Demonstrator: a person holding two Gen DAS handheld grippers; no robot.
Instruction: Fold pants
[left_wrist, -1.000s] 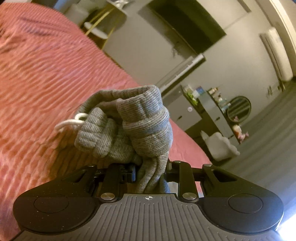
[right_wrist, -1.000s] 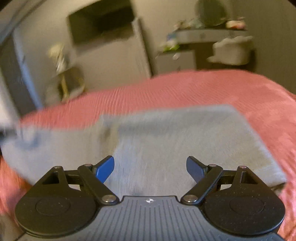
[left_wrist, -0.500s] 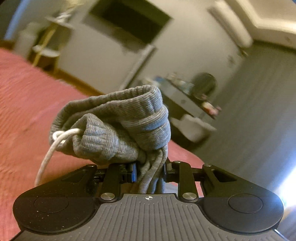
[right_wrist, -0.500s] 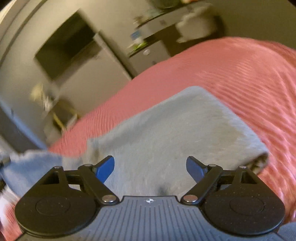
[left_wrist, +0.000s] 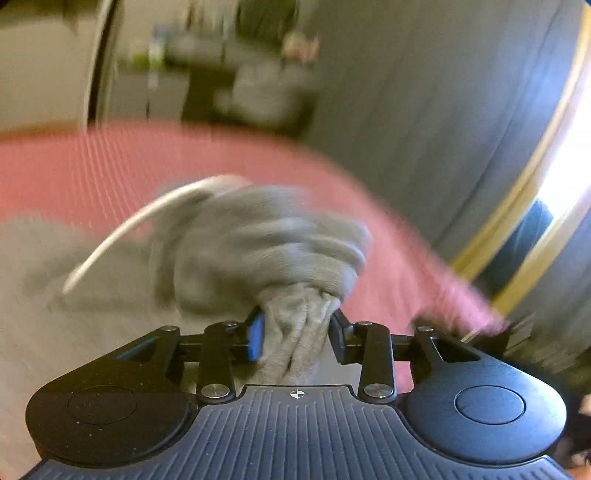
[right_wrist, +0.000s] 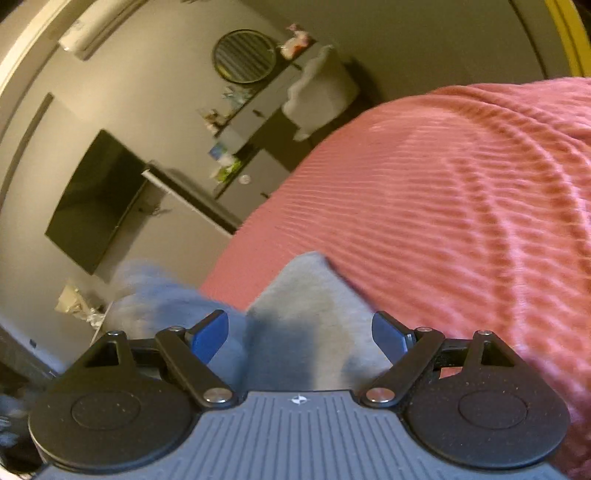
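The grey pants' ribbed waistband (left_wrist: 266, 251) is bunched in front of my left gripper (left_wrist: 295, 332). A twist of that fabric fills the gap between the jaws, which are opening; the pads still touch it. A white drawstring (left_wrist: 122, 236) swings out to the left, blurred. More grey cloth (left_wrist: 55, 314) lies under it on the pink ribbed bedspread (left_wrist: 92, 166). My right gripper (right_wrist: 300, 334) stands open, low over a corner of the pants (right_wrist: 310, 295), with nothing pinched. A blurred grey-blue fold (right_wrist: 155, 295) hangs at its left.
The pink bedspread (right_wrist: 461, 221) fills the right of the right wrist view. Beyond the bed edge are a wall TV (right_wrist: 92, 199), a dresser (right_wrist: 258, 147) with small items, a round mirror (right_wrist: 243, 55) and a white chair (right_wrist: 317, 96). A grey curtain (left_wrist: 443, 110) hangs by the bed.
My left gripper has swept across the bed with the waistband and rolled; its jaws stand wider, and grey cloth now lies below it. My right gripper has rolled and shifted over the pants' corner, still open.
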